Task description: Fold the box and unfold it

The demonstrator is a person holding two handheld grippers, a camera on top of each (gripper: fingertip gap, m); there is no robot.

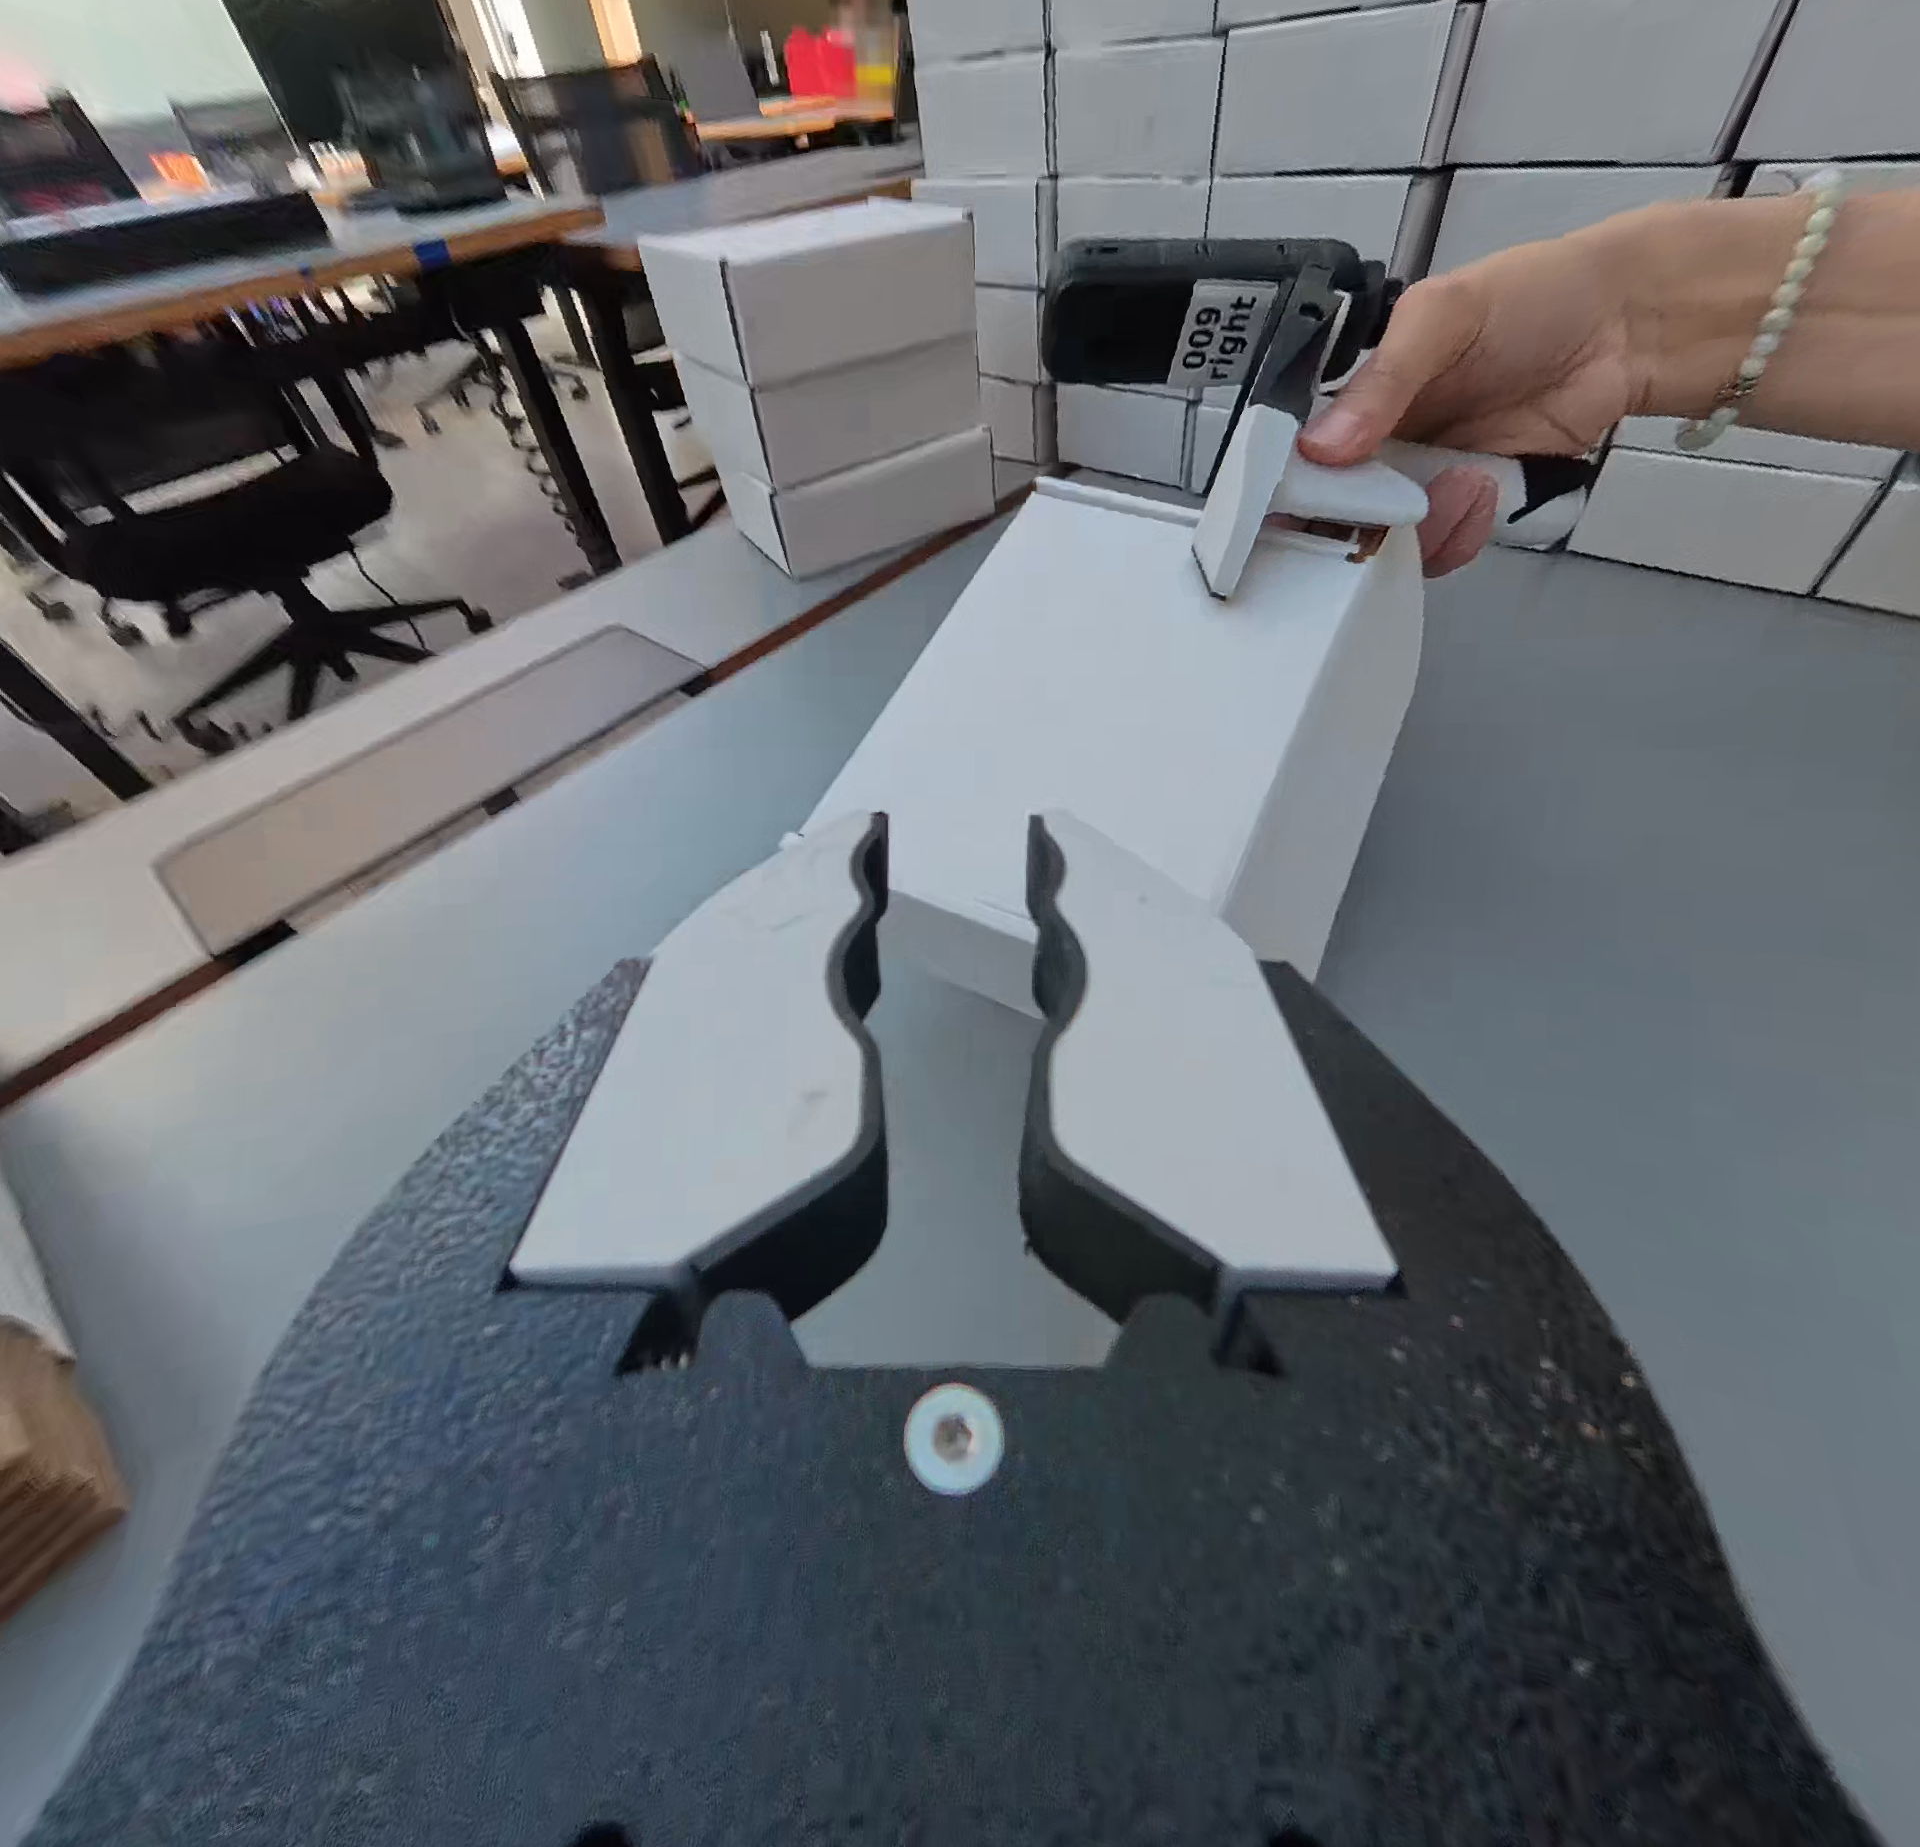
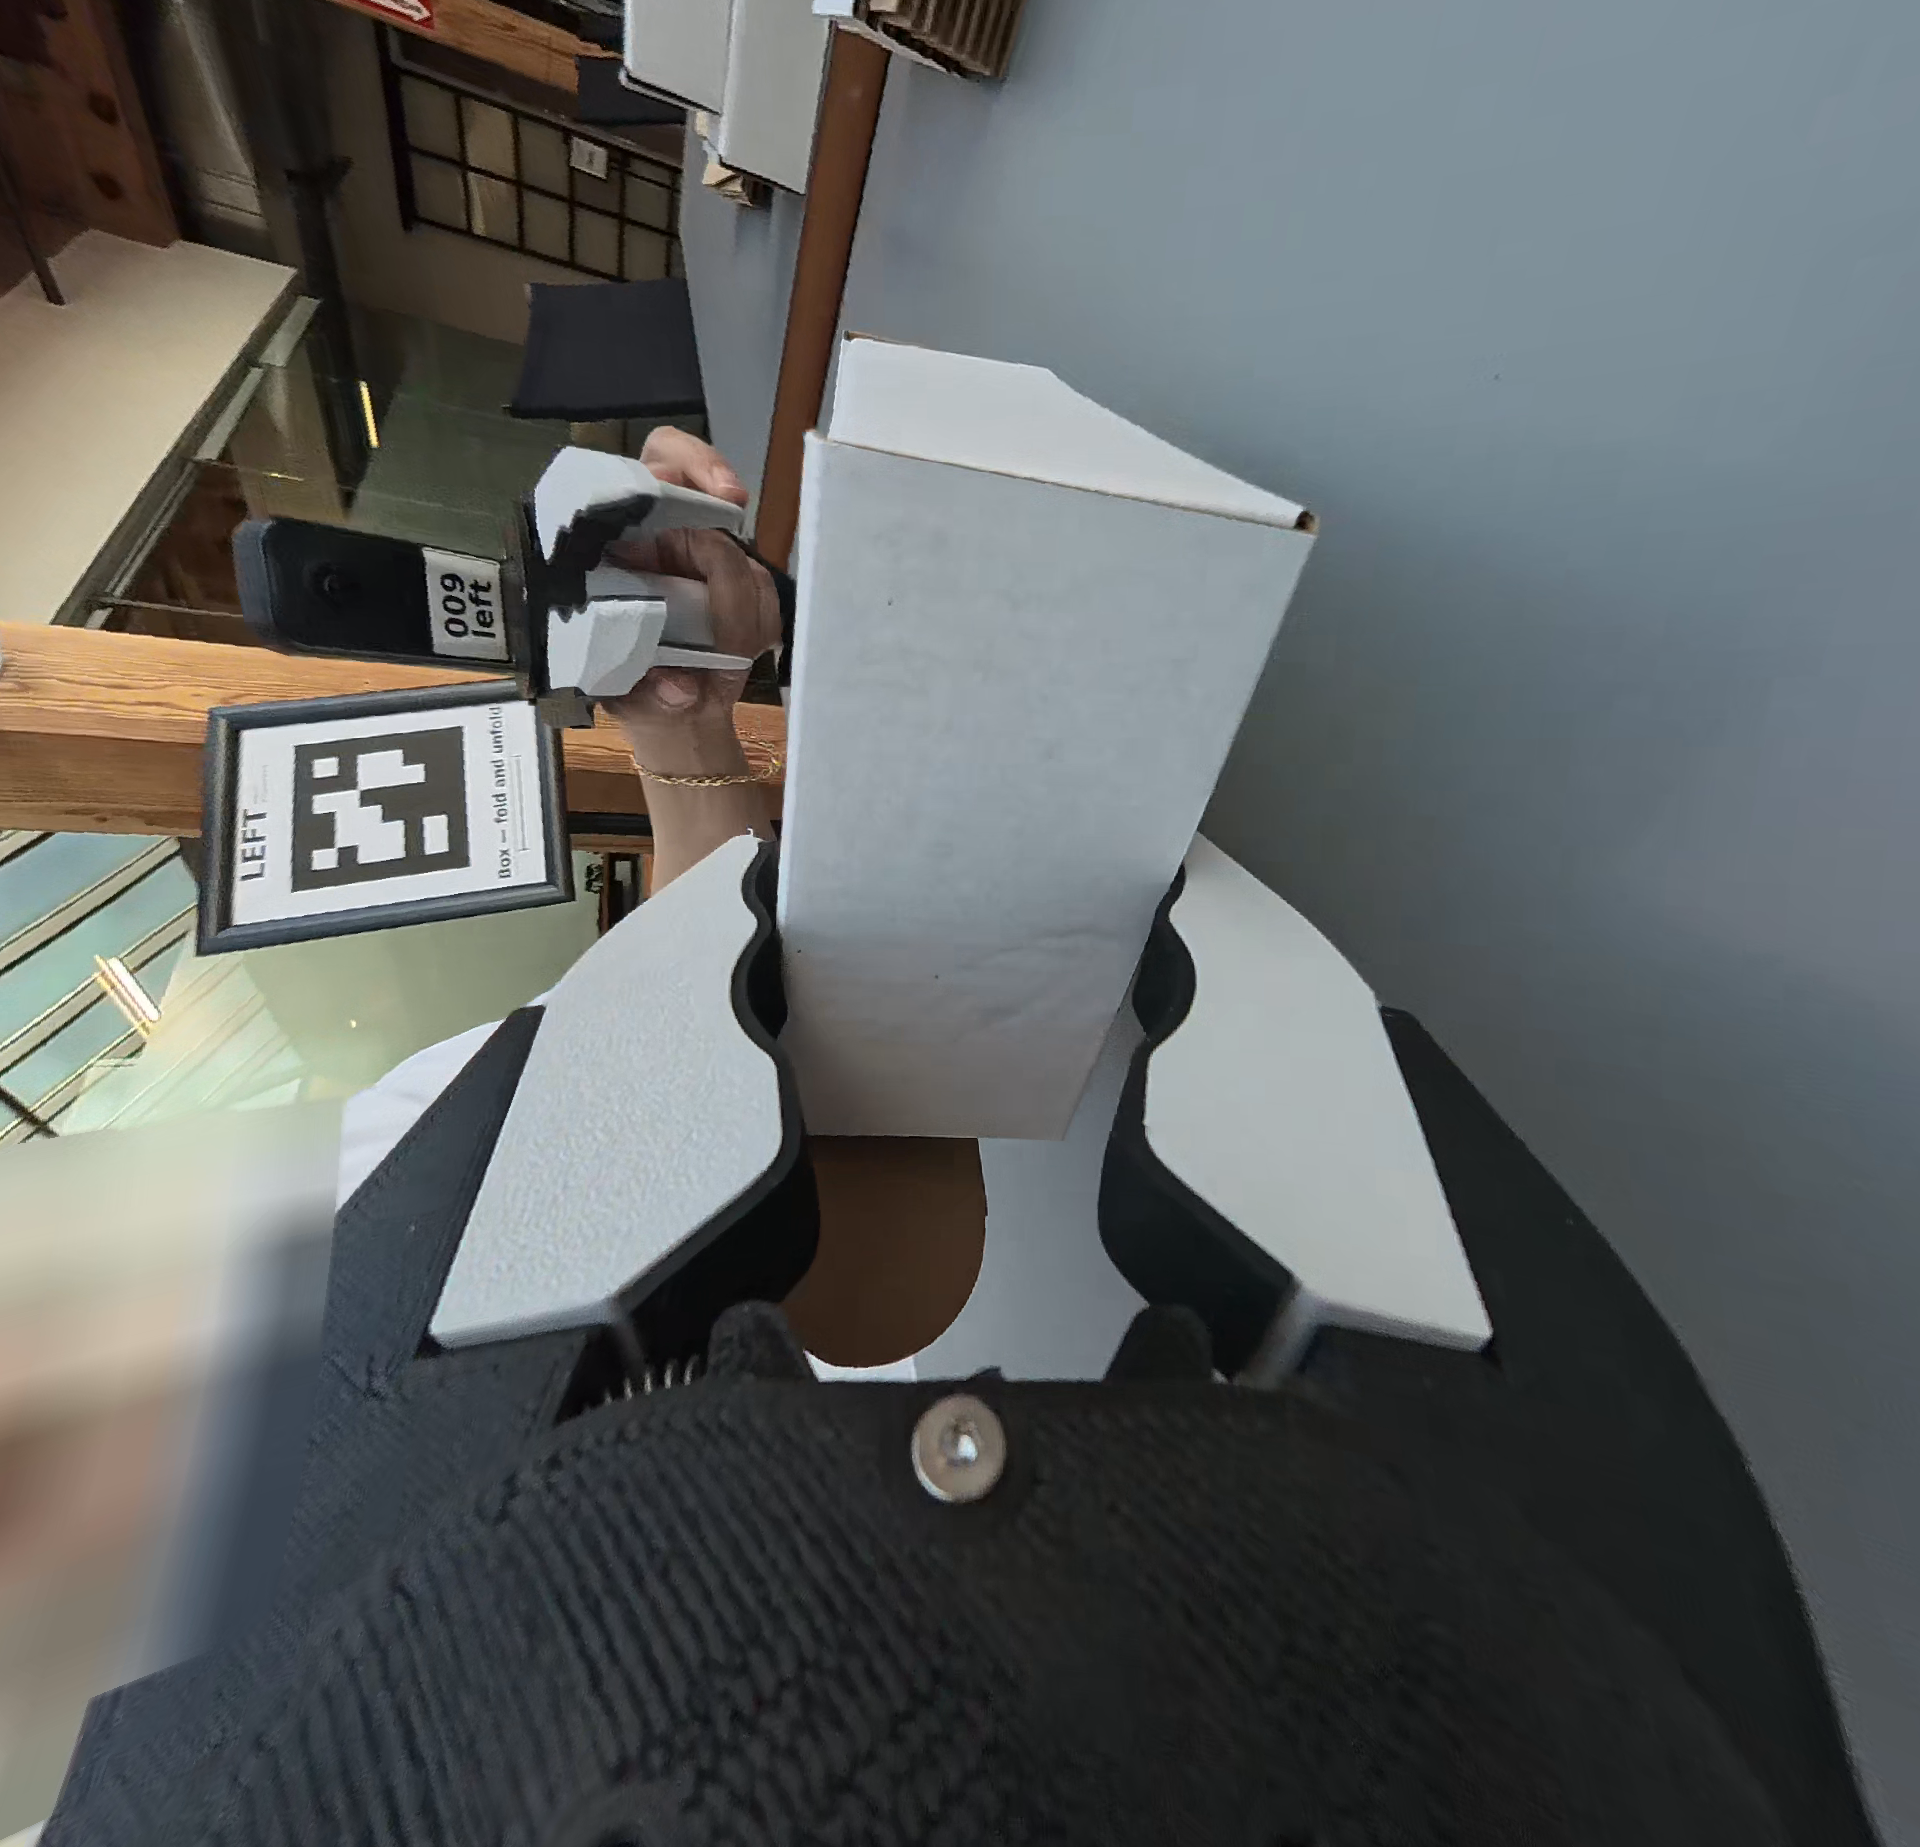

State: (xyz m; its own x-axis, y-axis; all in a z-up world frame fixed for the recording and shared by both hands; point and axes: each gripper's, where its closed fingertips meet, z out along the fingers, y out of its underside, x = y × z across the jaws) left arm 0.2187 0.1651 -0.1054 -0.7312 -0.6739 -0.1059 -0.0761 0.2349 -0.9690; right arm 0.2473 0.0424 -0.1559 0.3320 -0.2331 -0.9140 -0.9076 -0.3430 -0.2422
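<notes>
A long white cardboard box [image 1: 1122, 717] lies on the grey table [image 1: 1662, 966], stretching away from me. My left gripper [image 1: 958, 831] is open at its near end, with a small end flap [image 1: 961, 940] showing between the fingers, untouched. My right gripper [image 2: 971, 862] is closed around the box's [image 2: 987, 758] far end, one finger on each side. A brown rounded flap [image 2: 883, 1247] sticks out between its fingers. In the left wrist view its upper finger [image 1: 1231, 509] presses on the box top. The left gripper [image 2: 592, 592] shows beside the box's other end.
A wall of stacked white boxes [image 1: 1455, 83] stands at the back right, with a stack of three boxes [image 1: 852, 384] beside it. Flat cardboard blanks [image 1: 416, 758] lie along the table's left edge. Beyond are office chairs [image 1: 239, 530] and a framed marker card [image 2: 384, 821].
</notes>
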